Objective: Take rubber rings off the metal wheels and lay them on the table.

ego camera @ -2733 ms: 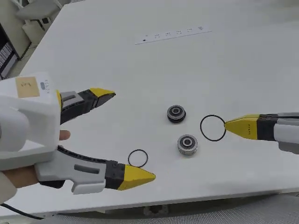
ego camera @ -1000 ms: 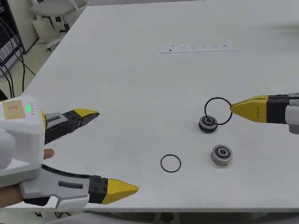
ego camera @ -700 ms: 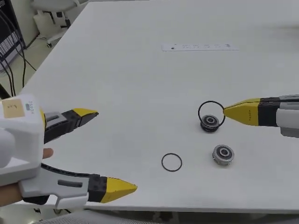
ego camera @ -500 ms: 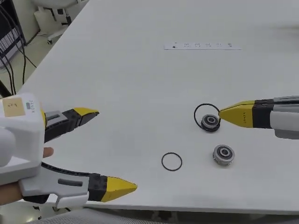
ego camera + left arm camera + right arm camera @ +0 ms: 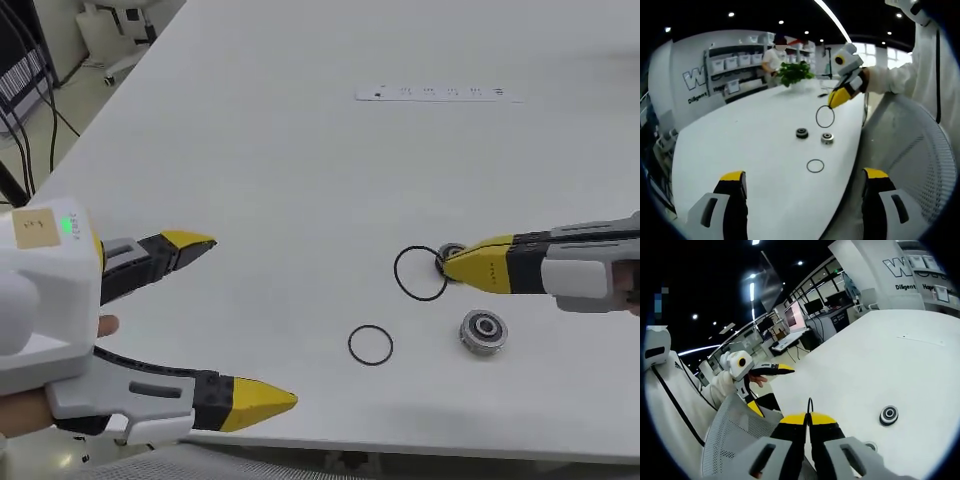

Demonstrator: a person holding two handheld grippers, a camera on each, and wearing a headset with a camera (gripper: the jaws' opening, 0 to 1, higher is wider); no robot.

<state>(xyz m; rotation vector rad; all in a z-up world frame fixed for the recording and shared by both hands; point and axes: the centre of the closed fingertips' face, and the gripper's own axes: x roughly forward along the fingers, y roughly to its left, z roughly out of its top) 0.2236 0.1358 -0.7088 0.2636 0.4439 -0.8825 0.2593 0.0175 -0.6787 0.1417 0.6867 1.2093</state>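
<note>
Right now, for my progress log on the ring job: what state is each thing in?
Left claw: open, empty.
Right claw: shut on held ring.
Held ring: pinched by its edge, off its wheel.
Loose ring: lying flat on the table.
Near wheel: lying flat, not gripped.
Far wheel: on the table, partly behind the right claw.

Head view is bright with even overhead light. The white desk (image 5: 300, 150) is near washed out and shadows are faint and soft. The rubber ring (image 5: 396, 272) is sharp, with slight blur at 3 o'clock. Both gripper views are fisheye and bend hard toward the edges. In the left gripper view, ceiling spotlights (image 5: 781, 22) and a light strip (image 5: 832, 20) glare at 12 o'clock. The right gripper view is dimmer, with near jaws soft.
</note>
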